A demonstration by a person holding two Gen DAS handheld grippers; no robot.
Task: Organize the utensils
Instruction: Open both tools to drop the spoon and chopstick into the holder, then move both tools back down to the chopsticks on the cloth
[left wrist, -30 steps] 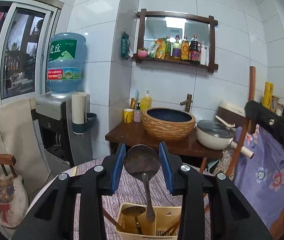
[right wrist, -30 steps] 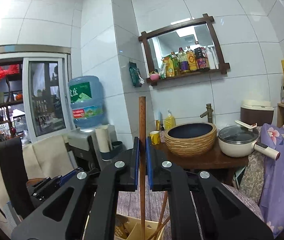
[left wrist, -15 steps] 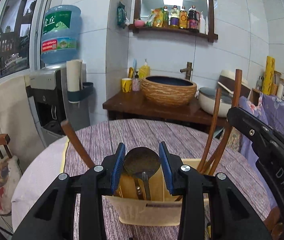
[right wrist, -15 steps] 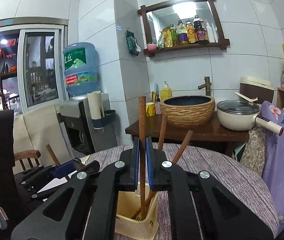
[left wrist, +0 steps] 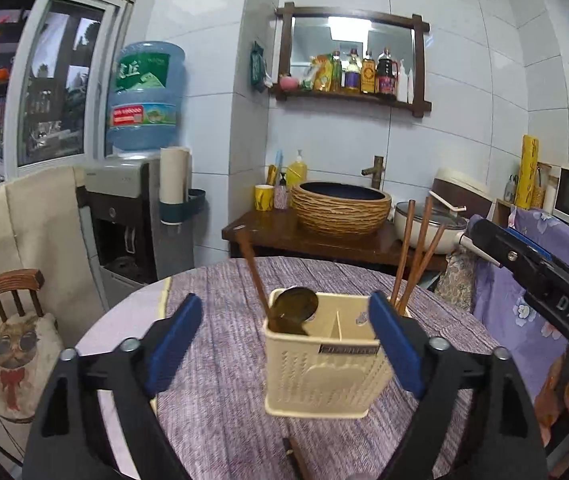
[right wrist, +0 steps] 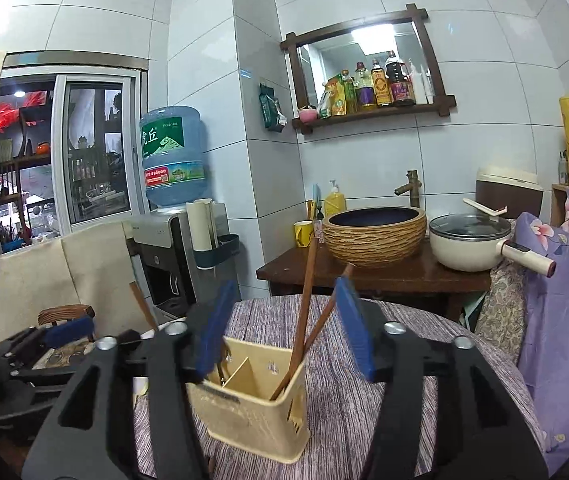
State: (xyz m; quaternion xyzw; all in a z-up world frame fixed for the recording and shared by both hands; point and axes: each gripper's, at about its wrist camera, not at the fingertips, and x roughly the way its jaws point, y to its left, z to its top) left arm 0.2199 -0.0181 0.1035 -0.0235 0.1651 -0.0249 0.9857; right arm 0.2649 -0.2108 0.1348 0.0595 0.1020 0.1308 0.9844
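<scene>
On the purple cloth (left wrist: 220, 380), cream holder (left wrist: 324, 364) with ladle (left wrist: 294, 306) and chopsticks (right wrist: 304, 312), both hand-held grippers (left wrist: 284, 340) (right wrist: 280, 324) wide, empty.

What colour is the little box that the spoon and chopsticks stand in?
Cream, a pale yellow, with tiny holes in its sides. The utensil box shows best in the left wrist view.

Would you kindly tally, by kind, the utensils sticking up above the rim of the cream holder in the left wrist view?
Wooden chopsticks: 4 (three at the right, one leaning left)
Metal spoon: 1
Total above the holder rim: 5
</scene>
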